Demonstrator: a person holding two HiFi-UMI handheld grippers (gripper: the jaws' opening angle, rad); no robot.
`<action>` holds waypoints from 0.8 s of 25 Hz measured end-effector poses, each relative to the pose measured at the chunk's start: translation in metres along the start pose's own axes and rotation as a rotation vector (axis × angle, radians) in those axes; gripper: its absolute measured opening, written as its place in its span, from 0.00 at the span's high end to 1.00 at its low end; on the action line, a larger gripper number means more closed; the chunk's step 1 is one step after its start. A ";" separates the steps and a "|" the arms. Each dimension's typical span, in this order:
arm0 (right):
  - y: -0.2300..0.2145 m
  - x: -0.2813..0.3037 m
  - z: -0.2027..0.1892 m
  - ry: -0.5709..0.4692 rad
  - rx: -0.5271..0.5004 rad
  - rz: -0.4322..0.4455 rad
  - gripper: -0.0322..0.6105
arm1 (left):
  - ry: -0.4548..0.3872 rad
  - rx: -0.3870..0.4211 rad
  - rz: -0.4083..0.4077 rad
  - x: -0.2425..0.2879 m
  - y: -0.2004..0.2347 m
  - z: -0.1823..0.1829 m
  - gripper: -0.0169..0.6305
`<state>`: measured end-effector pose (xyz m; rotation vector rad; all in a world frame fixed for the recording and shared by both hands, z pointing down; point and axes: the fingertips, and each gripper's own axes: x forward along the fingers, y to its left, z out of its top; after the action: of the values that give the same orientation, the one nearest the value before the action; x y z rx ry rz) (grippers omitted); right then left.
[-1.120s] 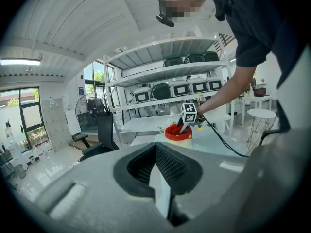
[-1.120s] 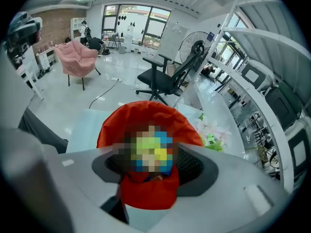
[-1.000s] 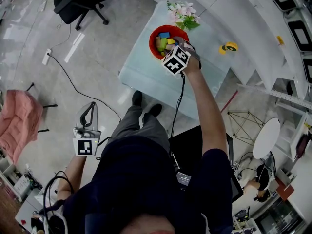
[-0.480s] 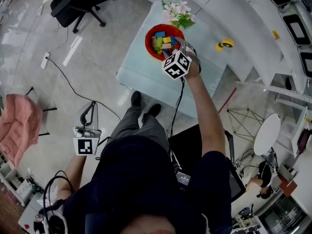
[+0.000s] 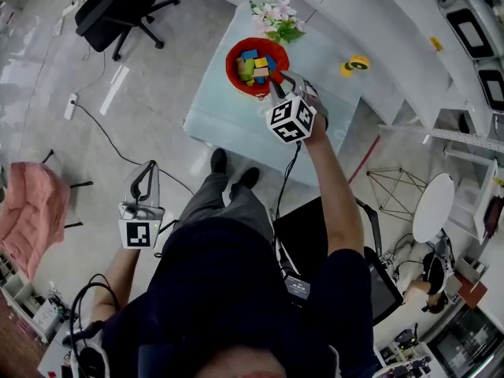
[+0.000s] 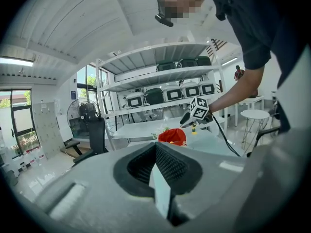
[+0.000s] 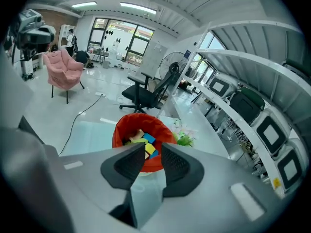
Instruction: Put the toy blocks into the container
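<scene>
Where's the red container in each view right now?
Head view: red container, top centre.
Left gripper view: small and distant, near centre.
Right gripper view: centre, close.
Shared landmark: black office chair.

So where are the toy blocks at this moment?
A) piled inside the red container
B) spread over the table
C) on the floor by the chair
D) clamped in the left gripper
A: the head view and the right gripper view both show the coloured blocks lying inside the red container.
</scene>
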<state>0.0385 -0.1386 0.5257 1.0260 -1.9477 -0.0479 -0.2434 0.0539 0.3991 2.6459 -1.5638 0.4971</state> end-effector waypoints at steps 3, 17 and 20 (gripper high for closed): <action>-0.003 -0.015 -0.002 -0.021 0.031 -0.022 0.83 | 0.012 -0.002 -0.011 0.004 -0.003 0.001 0.97; -0.032 -0.121 -0.002 -0.219 0.285 -0.208 0.95 | -0.107 0.041 -0.103 0.032 -0.028 0.045 0.97; -0.036 -0.146 -0.002 -0.288 0.355 -0.250 0.95 | -0.136 0.029 -0.119 0.040 -0.034 0.057 0.97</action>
<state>0.0986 -0.0628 0.4106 1.5674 -2.1203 0.0129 -0.1816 0.0262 0.3611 2.8281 -1.4291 0.3439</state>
